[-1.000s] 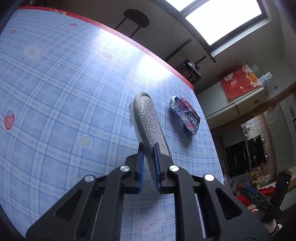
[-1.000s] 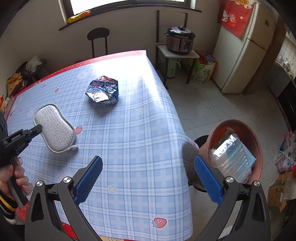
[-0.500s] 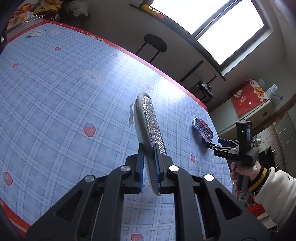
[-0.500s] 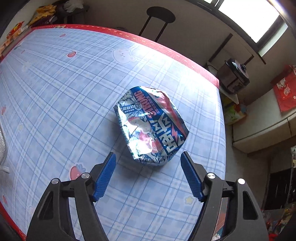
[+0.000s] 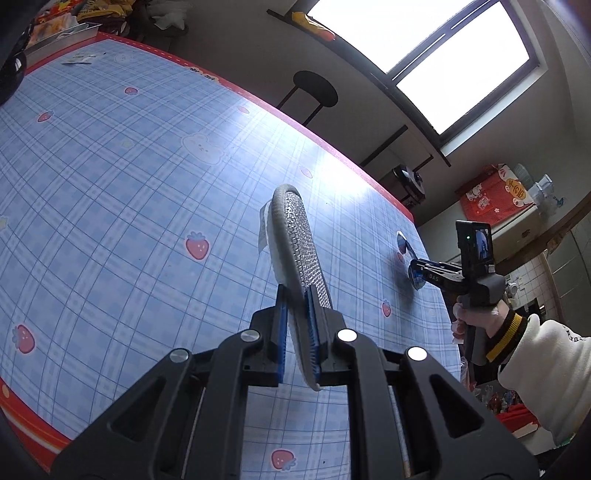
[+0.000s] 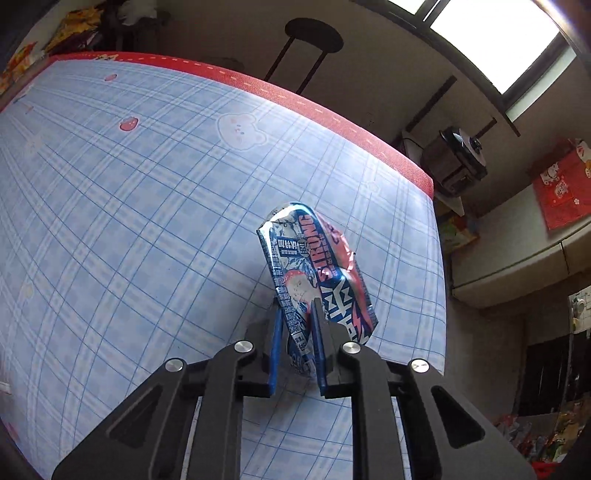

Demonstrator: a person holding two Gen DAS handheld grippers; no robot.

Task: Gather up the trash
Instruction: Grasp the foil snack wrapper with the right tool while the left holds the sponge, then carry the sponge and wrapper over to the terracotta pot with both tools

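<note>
A crumpled blue, red and silver snack wrapper (image 6: 314, 251) stands pinched up off the blue checked tablecloth (image 6: 129, 203), near the table's far right corner. My right gripper (image 6: 297, 308) is closing its jaws on the wrapper's lower end, with the blue pads pressing the foil. In the left wrist view the right gripper (image 5: 415, 266) shows at the right, with the wrapper (image 5: 402, 243) mostly hidden behind it. My left gripper (image 5: 295, 291) is shut on a silver mesh scouring pad (image 5: 295, 229), held on edge above the tablecloth (image 5: 110, 166).
A black stool (image 6: 312, 35) stands beyond the table's red far edge. A cooker (image 6: 458, 155) sits on a small stand past the right corner. A hand in a white sleeve (image 5: 535, 354) holds the right gripper. Clutter lies off the far left corner (image 5: 74, 22).
The right gripper swung from beside the pot to the wrapper, came down over it and closed, squeezing it up on edge. The left gripper drew back with the pad.
</note>
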